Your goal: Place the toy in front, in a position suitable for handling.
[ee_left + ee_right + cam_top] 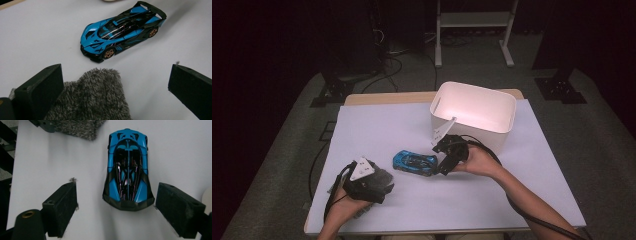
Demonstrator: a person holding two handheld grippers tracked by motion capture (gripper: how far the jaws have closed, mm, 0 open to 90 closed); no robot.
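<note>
A blue and black toy sports car (414,162) with gold wheels stands mid-table on the white sheet. My right gripper (438,167) is just right of it, open. In the right gripper view the car's tail (128,165) lies between the spread jaws of that gripper (116,188), untouched on both sides. A grey fuzzy cloth (383,176) lies at the front left under my left gripper (379,184). From the left gripper view, this cloth (95,97) sits between the wide-apart jaws of the left gripper (115,71), and the car (120,30) is beyond it.
A white rectangular bin (469,129) stands at the back right of the table, right behind my right hand. The white sheet (382,125) covers the tabletop. The table's wooden edge shows at the back. Cables trail from both grippers.
</note>
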